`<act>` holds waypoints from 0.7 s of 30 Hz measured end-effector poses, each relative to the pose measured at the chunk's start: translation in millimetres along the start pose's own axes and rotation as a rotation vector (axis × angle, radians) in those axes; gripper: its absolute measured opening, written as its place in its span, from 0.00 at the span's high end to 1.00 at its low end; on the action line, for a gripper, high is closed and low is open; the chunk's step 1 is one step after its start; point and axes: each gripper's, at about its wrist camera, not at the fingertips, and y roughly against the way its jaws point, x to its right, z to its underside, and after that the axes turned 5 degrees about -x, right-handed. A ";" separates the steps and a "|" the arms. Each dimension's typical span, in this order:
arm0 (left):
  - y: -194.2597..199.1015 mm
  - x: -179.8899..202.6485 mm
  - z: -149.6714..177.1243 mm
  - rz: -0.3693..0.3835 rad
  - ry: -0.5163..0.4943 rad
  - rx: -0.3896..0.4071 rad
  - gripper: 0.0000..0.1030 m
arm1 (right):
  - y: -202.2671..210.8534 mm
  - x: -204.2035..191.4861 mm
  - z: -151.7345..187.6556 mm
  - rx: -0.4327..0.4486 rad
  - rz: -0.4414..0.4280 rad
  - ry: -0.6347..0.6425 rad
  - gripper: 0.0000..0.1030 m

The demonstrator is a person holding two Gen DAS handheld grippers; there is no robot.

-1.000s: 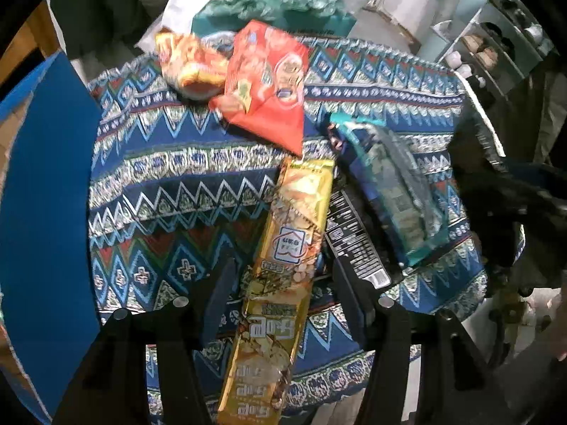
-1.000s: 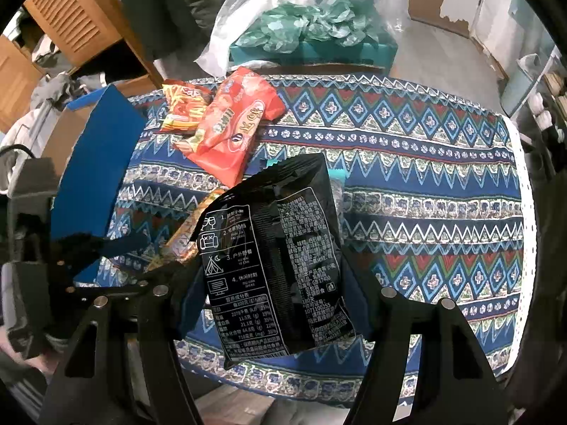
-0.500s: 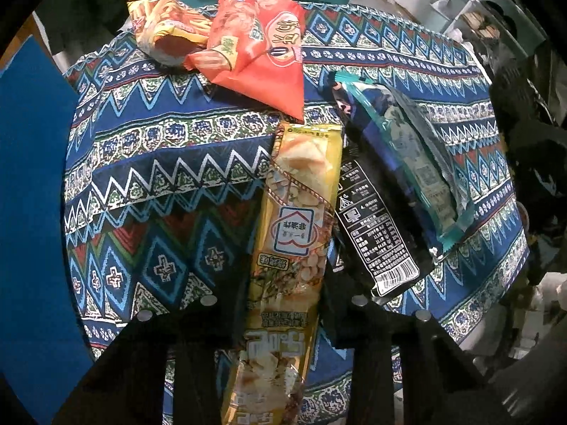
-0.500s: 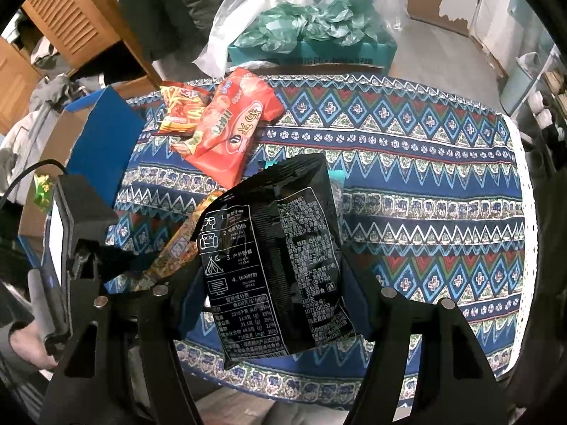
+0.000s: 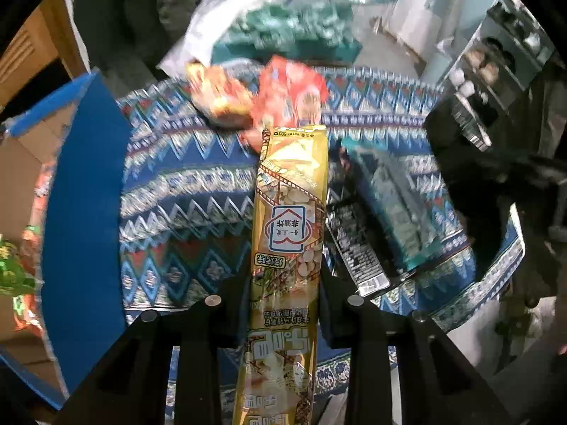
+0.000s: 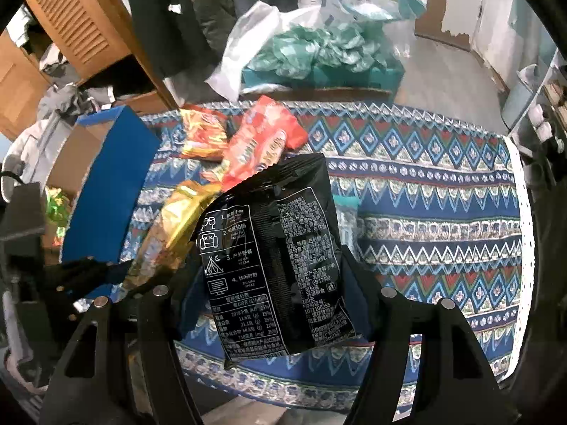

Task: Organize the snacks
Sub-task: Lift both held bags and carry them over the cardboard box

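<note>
The left gripper [image 5: 285,304] has its jaws pinched on a long gold snack pack [image 5: 288,233], which runs from six o'clock up toward twelve in the left wrist view. Its label sits upside down to the camera: a house-shaped white badge with red and blue Chinese characters, a film-strip pattern, and fine print along the top seam that is too small to read. The right gripper [image 6: 273,283] clamps a black snack bag [image 6: 276,248] at the centre of its view, back side facing out, with white printing: four numbered icons (glasses, sofa, tent, screen), a nutrition table, and "GB 17400". On the blue patterned tablecloth [image 6: 425,184], a red bag [image 6: 262,145] and an orange bag [image 6: 203,134] lie touching at about eleven o'clock; their lettering is blurred. A blue-sided cardboard box [image 6: 106,177] stands at nine o'clock. A teal packet [image 5: 397,209] lies at three o'clock in the left view.
</note>
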 end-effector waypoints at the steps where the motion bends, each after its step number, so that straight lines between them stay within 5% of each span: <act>1: 7.5 -1.3 -1.9 -0.002 0.004 0.014 0.70 | 1.4 -2.1 -1.3 0.006 -0.001 0.003 0.34; 21: 103.2 -71.3 -17.1 -0.033 0.144 0.203 0.69 | 27.1 -74.9 -36.6 0.095 -0.065 0.077 0.34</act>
